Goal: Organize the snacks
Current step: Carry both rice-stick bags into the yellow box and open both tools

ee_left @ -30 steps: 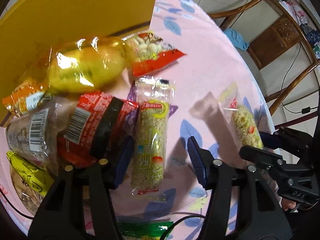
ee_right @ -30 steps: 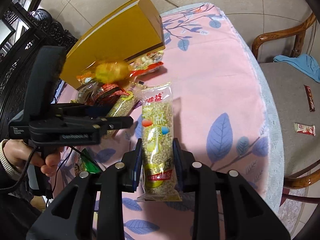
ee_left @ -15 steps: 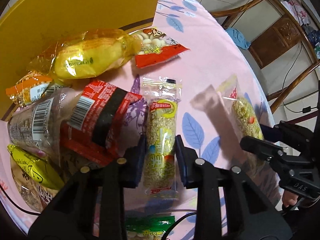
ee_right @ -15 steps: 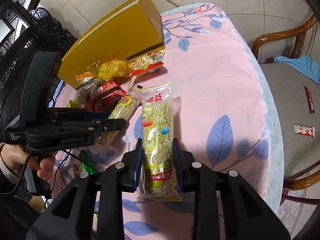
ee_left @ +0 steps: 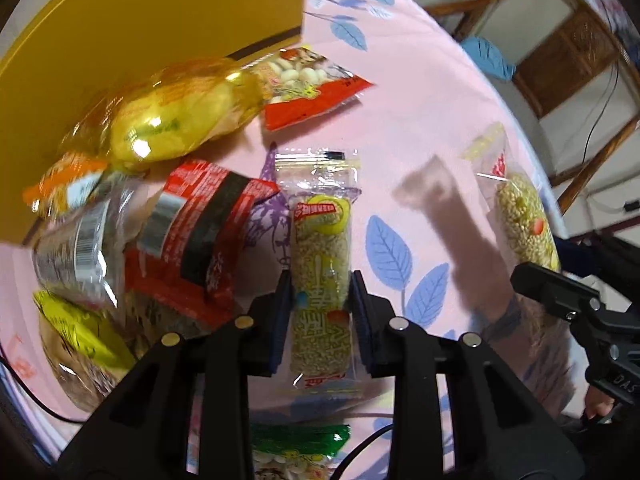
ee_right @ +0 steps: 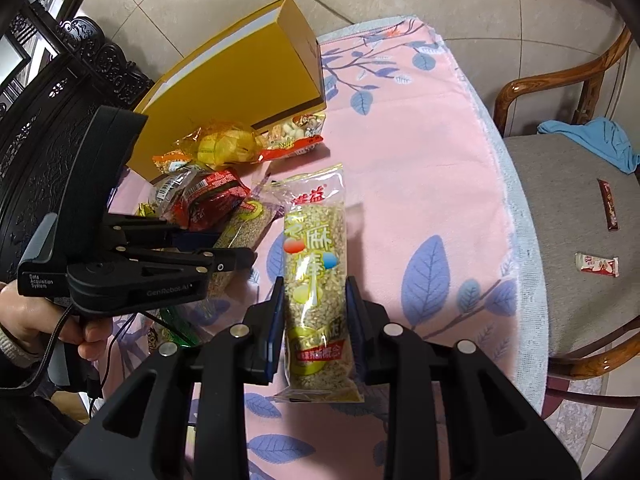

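Note:
Two clear packets of sesame bars are held. My left gripper (ee_left: 320,284) is shut on one sesame bar packet (ee_left: 320,264) at the edge of the snack pile, its pads pressing the sides. My right gripper (ee_right: 315,294) is shut on the second sesame bar packet (ee_right: 316,264), held above the pink cloth. In the left wrist view that second packet (ee_left: 524,220) shows at the right with the right gripper's black body. In the right wrist view the left gripper (ee_right: 232,258) points down at the pile, held by a hand (ee_right: 24,320).
A yellow box (ee_right: 240,80) stands open at the back of the pink leaf-print tablecloth (ee_right: 420,168). Before it lie a yellow bag (ee_left: 168,120), a red peanut packet (ee_left: 308,88), a red-black packet (ee_left: 200,224) and others. A chair (ee_right: 568,240) with two small bars stands right.
My left gripper went from open around the sesame bar packet to shut on it. The yellow bag settled onto the pile. The right gripper kept its packet still.

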Available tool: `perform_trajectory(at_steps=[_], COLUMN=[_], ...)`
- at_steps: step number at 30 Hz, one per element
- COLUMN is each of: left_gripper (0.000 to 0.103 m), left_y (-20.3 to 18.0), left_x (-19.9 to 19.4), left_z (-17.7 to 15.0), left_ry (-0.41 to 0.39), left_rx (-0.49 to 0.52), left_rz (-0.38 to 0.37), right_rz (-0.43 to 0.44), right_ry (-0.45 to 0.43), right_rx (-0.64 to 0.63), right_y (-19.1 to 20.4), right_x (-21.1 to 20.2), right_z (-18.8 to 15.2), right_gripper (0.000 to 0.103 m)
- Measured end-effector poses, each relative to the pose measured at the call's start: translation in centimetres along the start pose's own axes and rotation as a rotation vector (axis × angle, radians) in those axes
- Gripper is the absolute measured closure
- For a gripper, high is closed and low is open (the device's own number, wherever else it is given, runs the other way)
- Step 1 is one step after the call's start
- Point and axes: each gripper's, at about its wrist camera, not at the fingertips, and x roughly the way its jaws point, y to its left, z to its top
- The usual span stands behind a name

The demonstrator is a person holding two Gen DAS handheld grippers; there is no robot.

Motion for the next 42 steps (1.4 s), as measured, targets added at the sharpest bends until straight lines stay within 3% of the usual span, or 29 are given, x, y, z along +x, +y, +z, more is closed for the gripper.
perform_trajectory(at_steps=[5, 13, 21, 31, 42], left_gripper=[0.074, 0.074, 0.074, 0.074, 0.074], left_y=[1.2, 4.7, 8.3, 11.0, 13.5], left_x=[-3.0, -8.7, -16.3, -23.5, -25.2], left_z=[-1.5, -4.4, -6.3, -3.5, 3.9], left_ry=[-0.07, -0.188, -0.356, -0.57, -0.676], left_rx=[-0.034, -0.176, -0.278, -0.339, -0.32], left_rz=[-0.029, -0.03, -0.012, 0.04, 0.118], right_rz=[-0.006, -0.023, -0.018, 0.08, 0.123], right_ry=[-0.013, -0.034, -0.092, -0.216, -0.341], right_rx=[-0.025, -0.088, -0.164, -0.289, -0.384], right_y=[0.7, 2.0, 4.2, 11.1, 16.2], right_x=[-0.8, -2.1, -4.5, -5.7, -4.1], right_z=[0.2, 1.3, 4.6, 11.7, 20.8], right_gripper=[0.074, 0.074, 0.074, 0.074, 0.074])
